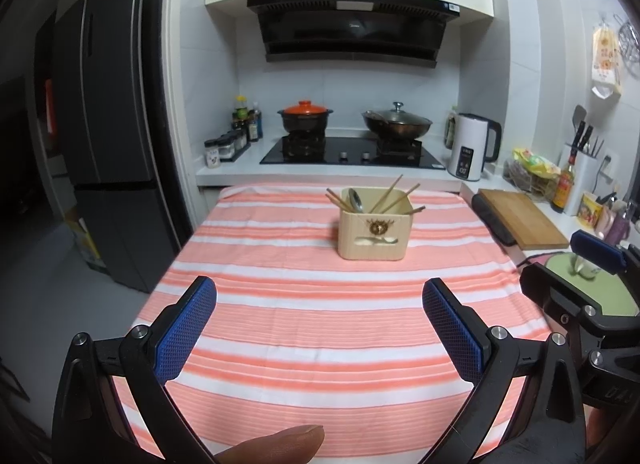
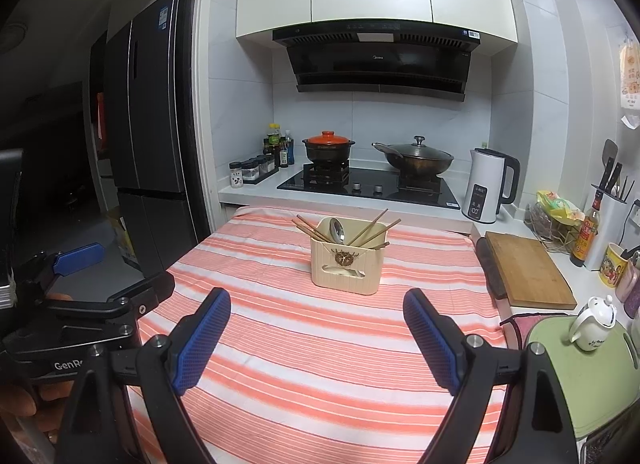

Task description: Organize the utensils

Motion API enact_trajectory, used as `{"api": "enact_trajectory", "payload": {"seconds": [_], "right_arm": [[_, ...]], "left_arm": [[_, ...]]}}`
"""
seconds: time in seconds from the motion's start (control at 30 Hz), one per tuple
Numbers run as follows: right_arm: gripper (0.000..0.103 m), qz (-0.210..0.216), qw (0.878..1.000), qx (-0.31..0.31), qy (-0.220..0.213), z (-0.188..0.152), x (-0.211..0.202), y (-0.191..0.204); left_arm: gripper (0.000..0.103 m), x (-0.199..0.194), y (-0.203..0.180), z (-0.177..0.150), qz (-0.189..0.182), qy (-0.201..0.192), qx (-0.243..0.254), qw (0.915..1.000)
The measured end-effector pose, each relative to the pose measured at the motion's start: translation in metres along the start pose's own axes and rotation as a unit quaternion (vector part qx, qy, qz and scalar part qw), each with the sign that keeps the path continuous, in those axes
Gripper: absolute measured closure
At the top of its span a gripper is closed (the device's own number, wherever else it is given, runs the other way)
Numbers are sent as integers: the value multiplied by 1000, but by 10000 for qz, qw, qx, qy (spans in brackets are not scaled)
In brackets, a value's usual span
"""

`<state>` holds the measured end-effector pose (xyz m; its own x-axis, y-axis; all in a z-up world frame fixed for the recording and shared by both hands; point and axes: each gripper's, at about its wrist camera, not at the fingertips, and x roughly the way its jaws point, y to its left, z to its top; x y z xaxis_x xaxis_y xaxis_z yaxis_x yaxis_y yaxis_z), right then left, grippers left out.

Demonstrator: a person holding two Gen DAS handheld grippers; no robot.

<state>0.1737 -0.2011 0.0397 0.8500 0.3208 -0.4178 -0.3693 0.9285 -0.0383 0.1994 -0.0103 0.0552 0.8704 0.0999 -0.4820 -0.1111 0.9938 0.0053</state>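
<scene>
A cream utensil holder (image 1: pixel 374 229) stands on the far middle of the orange-and-white striped tablecloth (image 1: pixel 304 304). It holds several wooden chopsticks (image 1: pixel 390 191) and a metal spoon (image 1: pixel 355 199). It also shows in the right wrist view (image 2: pixel 347 262), with the chopsticks (image 2: pixel 370 229) and the spoon (image 2: pixel 338 231). My left gripper (image 1: pixel 320 296) is open and empty, well short of the holder. My right gripper (image 2: pixel 318 306) is open and empty, also short of it. Each gripper shows at the edge of the other's view.
A wooden cutting board (image 2: pixel 528 270) lies on the counter to the right. A green board (image 2: pixel 584 380) carries a small white teapot (image 2: pixel 594 322). A white kettle (image 2: pixel 490 185), stove with pot (image 2: pixel 328 145) and wok (image 2: pixel 418 157) stand behind. A dark fridge (image 2: pixel 148 135) is at left.
</scene>
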Motion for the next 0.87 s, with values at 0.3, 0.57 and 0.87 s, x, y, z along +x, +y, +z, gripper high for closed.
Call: {"api": "enact_trajectory", "payload": {"seconds": [0.3,0.57,0.87], "right_arm": [[13,-17,10000,-1,1,1,-1,-2],[13,-35,10000,-18,5,0,-2,-2],[13,-60,10000,2,23,0,-1,-4]], "left_arm": [[0,-1,-2,0,3,-4,7,10000],[0,-1,-5,0,-4,3,14,10000],[1,-1,-8,-1,-2,-61,-28,10000]]}}
